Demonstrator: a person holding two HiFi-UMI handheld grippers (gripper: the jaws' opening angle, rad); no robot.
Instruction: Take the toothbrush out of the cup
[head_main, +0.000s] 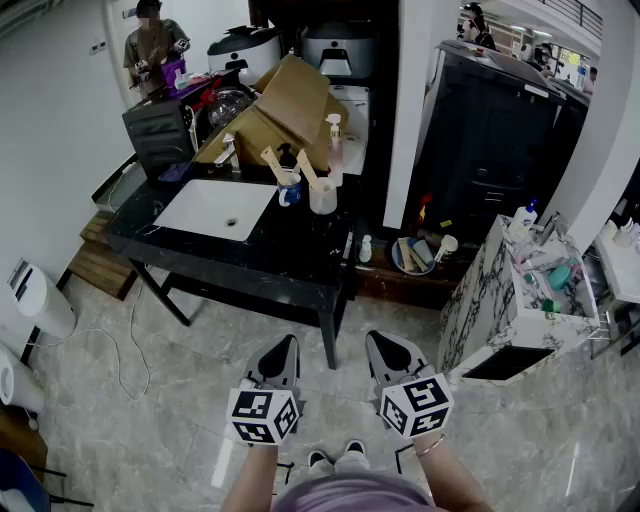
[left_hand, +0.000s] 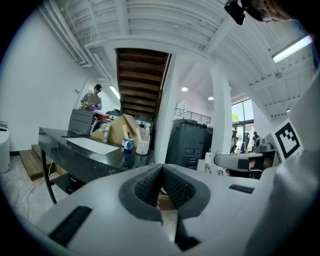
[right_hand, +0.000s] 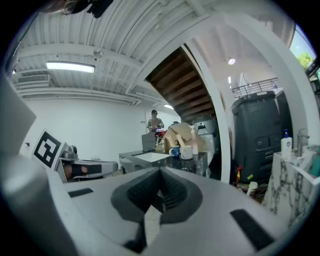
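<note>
Two cups stand on the far side of a black table (head_main: 300, 255), well ahead of me. A blue-and-white cup (head_main: 290, 189) and a white cup (head_main: 323, 196) each hold a pale wooden-handled toothbrush (head_main: 306, 168) that sticks up at a slant. The same cups show small in the left gripper view as the blue-and-white cup (left_hand: 128, 145) and the white cup (left_hand: 142, 147). My left gripper (head_main: 281, 362) and right gripper (head_main: 384, 356) hang side by side over the floor, far short of the table. Both are shut and empty, their tips meeting in the left gripper view (left_hand: 161, 168) and the right gripper view (right_hand: 160, 173).
A white sink (head_main: 215, 208) is set into the table. Behind the cups are a cardboard box (head_main: 290, 100) and a spray bottle (head_main: 334, 150). A person (head_main: 152, 50) stands at the back left. A marble cabinet (head_main: 500, 300) with clutter is at the right, and a cable (head_main: 125, 350) lies on the floor.
</note>
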